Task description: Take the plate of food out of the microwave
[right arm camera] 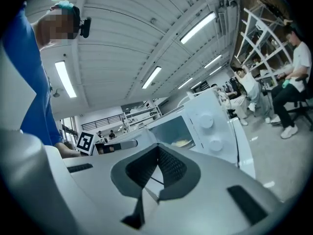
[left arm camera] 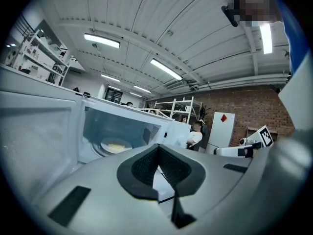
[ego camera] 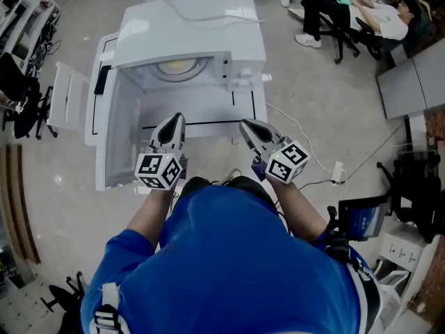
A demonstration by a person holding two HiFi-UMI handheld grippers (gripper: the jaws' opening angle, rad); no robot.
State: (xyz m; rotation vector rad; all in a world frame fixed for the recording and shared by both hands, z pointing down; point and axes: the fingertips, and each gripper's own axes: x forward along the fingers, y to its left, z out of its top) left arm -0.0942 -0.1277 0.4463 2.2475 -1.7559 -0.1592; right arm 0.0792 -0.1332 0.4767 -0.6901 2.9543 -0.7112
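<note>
Door: the microwave door (ego camera: 119, 131) is hanging open over the left edge of the white table (ego camera: 208, 126), leaving the front of the cavity free.
Left gripper: the left gripper (ego camera: 176, 120) is hovering over the table's near edge in front of the cavity, pointing level, its jaws pressed together with nothing between them.
Markings: each gripper's cube (ego camera: 158, 170) is showing black-and-white square markers; no writing is showing clearly enough to read.
Plate of food: the plate of food (ego camera: 177, 67) is sitting on the floor of the microwave (ego camera: 191, 26), well apart from both grippers.
Right gripper: the right gripper (ego camera: 247, 126) is hovering beside the left one, jaws closed and empty.
Panel: two round knobs (right arm camera: 205, 123) are facing out at the cavity's right.
Floor: a cable (ego camera: 299, 134) is trailing off right of the table.
</note>
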